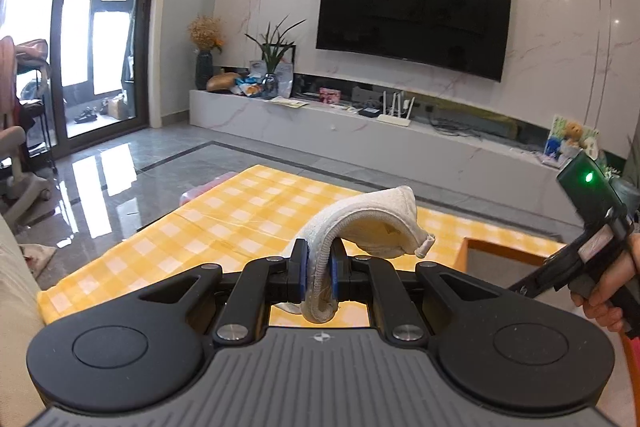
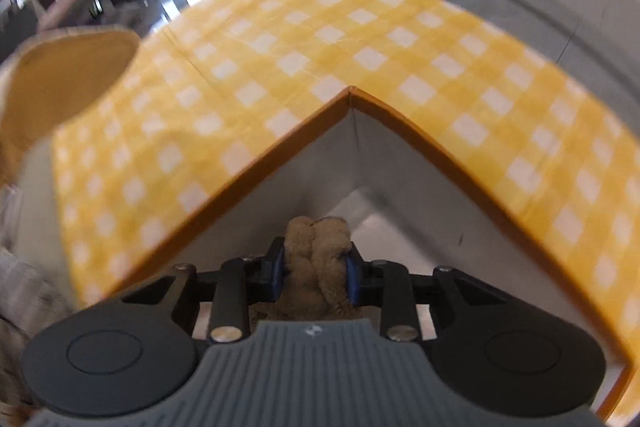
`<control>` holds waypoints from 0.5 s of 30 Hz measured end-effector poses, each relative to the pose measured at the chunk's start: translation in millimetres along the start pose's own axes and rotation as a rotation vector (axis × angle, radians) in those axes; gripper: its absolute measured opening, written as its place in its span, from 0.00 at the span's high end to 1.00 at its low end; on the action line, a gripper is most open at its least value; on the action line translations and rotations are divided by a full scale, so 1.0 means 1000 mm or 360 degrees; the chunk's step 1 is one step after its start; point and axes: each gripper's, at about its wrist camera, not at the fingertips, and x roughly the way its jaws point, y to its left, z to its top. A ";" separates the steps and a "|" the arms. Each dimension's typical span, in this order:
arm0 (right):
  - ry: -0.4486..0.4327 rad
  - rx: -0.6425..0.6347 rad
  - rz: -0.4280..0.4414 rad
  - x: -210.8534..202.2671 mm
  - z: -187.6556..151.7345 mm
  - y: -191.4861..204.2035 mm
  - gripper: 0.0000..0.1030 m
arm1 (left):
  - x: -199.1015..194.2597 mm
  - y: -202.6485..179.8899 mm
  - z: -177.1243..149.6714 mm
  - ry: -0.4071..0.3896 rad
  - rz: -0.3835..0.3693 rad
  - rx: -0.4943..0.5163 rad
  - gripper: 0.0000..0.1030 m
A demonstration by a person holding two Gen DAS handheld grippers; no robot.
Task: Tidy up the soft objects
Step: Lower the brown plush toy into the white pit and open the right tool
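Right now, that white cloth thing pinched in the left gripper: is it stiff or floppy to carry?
Probably floppy: the white cloth bends over the left gripper and droops on both sides. It looks light, since a narrow pinch holds it up. Its knit looks rough, so it likely won't slip.

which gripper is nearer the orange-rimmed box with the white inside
Right. The right gripper hangs over the box; the left gripper is beside it, over the tablecloth.

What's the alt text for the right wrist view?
The right gripper holds a brown plush toy between its fingers, pointing down into an orange-rimmed box with a pale interior. The box sits on a yellow-and-white checked tablecloth; the frame is motion-blurred.
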 end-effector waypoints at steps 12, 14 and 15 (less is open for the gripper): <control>-0.0316 -0.0286 -0.0567 -0.035 -0.018 0.036 0.15 | 0.000 0.011 0.005 0.0016 -0.0033 -0.0073 0.88; -0.0458 -0.0210 -0.0678 -0.055 -0.025 0.040 0.07 | -0.002 0.010 0.006 0.0004 -0.0054 -0.0082 0.88; -0.0528 -0.0170 -0.0708 -0.068 -0.031 0.041 0.06 | -0.003 0.009 0.006 -0.0003 -0.0068 -0.0081 0.88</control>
